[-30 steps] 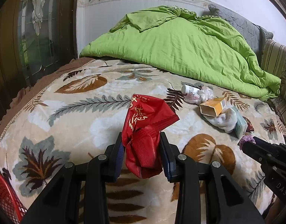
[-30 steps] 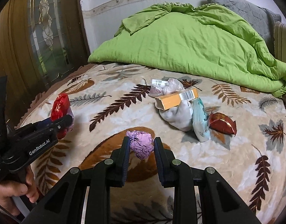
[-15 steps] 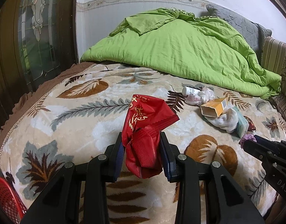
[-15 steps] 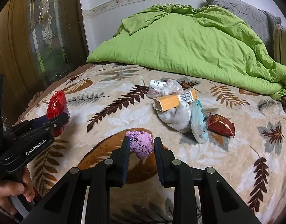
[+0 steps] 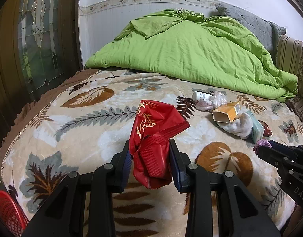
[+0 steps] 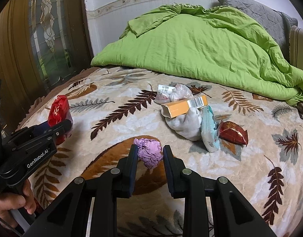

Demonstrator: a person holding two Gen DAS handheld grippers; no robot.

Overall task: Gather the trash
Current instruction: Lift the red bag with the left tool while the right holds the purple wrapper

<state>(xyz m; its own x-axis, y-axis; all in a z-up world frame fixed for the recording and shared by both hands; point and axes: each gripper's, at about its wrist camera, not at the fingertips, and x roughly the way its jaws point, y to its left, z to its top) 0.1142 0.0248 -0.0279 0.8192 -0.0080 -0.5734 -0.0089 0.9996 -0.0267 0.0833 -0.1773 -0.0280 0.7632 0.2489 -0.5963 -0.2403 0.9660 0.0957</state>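
My left gripper (image 5: 149,158) is shut on a red foil wrapper (image 5: 153,136) with gold writing and holds it above the leaf-patterned bed cover; the wrapper also shows in the right wrist view (image 6: 58,112). My right gripper (image 6: 149,156) is shut on a crumpled purple paper ball (image 6: 149,154), also seen in the left wrist view (image 5: 261,144). More trash lies mid-bed: an orange carton (image 6: 185,106), a white sock (image 6: 187,126), a pale blue packet (image 6: 208,130), a small red wrapper (image 6: 232,132), a white bottle (image 6: 164,88) and a clear bag (image 6: 180,94).
A green duvet (image 5: 191,47) is heaped at the back of the bed. A red mesh basket (image 5: 7,209) stands by the bed's near left corner. A wood and glass door (image 5: 32,39) is at the left. A striped cushion (image 5: 290,55) is at the right.
Both grippers have drawn back a little from the bed with their loads still held. More of the red basket shows at the lower left.
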